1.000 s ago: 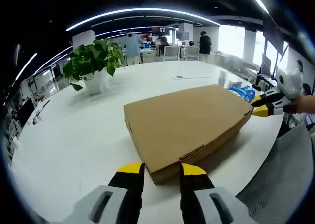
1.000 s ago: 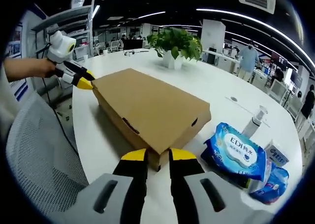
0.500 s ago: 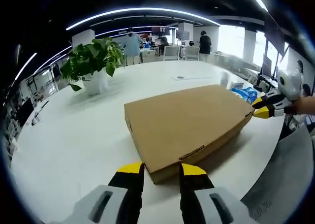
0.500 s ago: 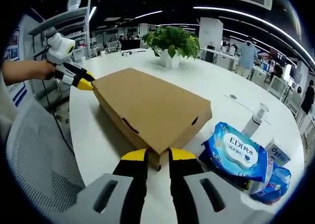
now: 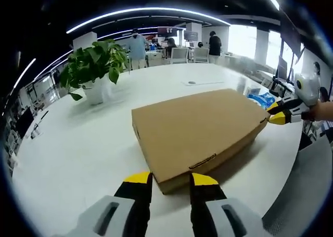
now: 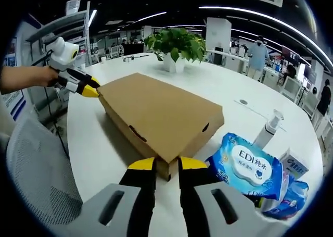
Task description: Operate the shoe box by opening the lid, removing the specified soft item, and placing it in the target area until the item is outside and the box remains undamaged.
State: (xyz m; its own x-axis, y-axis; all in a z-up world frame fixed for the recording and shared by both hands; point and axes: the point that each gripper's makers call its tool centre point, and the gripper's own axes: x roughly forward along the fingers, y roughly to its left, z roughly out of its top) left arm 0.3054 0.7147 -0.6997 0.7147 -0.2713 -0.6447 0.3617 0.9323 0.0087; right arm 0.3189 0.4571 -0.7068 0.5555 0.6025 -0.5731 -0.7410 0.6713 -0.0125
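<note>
A shut brown cardboard shoe box [image 5: 200,130] lies flat on the white table [image 5: 73,148], lid down. My left gripper [image 5: 171,179] has its yellow-tipped jaws closed in on the box's near corner, one on each side. From the right gripper view, the same box [image 6: 156,112] runs away from me, and my right gripper [image 6: 167,164] pinches the opposite corner in the same way. Each gripper also shows at the box's far corner in the other's view: the right gripper [image 5: 276,115], the left gripper [image 6: 87,87]. The box's contents are hidden.
A potted plant [image 5: 93,65] stands beyond the box. Blue wet-wipe packs [image 6: 250,166], a pump bottle [image 6: 268,127] and a small carton [image 6: 294,164] sit by the right gripper. A grey mesh chair [image 6: 36,185] stands at the table's edge. People stand far behind.
Both grippers stay at the box's corners and the lid stays down. Only the views have shifted a little.
</note>
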